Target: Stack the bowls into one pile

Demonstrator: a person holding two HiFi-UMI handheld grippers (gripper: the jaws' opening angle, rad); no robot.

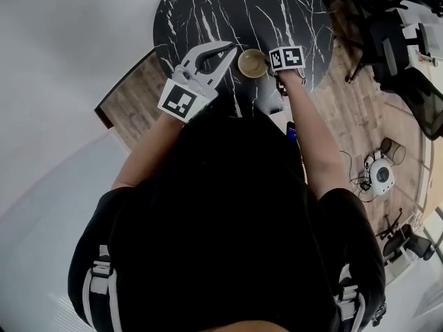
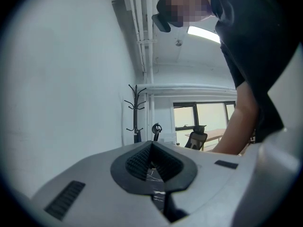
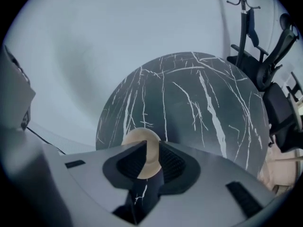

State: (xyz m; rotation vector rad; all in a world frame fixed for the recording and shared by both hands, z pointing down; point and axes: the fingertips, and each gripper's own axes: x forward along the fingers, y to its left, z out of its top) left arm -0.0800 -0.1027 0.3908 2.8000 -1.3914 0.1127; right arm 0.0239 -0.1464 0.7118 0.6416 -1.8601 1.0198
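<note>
At the upper middle of the head view stands a round black marble table (image 1: pixel 208 5) with white veins. Near its lower edge in the frame sits a tan bowl (image 1: pixel 252 63), upright, with its opening to the top. We cannot tell from these views if it is one bowl or several nested in each other. Just to the left of the bowl we hold the left gripper (image 1: pixel 230 48), which lies about level over the table edge, its tips near the bowl's rim but apart from it. In the left gripper view its two jaws meet at the tips and nothing is between them. Through the hole behind the tips only a piece of the marble shows, and further away a coat stand (image 2: pixel 135 112) by the white wall. Just to the right of the bowl is the right gripper (image 3: pixel 150 150), of which the head view shows mostly the marker cube (image 1: pixel 286 57). It points steeply down to the table. In the right gripper view its jaws stand a narrow way apart and the bowl's rounded side fills the gap between them, but we do not see the pads pressing on it. At the upper right of the head view, office chairs (image 1: pixel 387 40) stand on the wooden floor (image 1: pixel 360 109).
</note>
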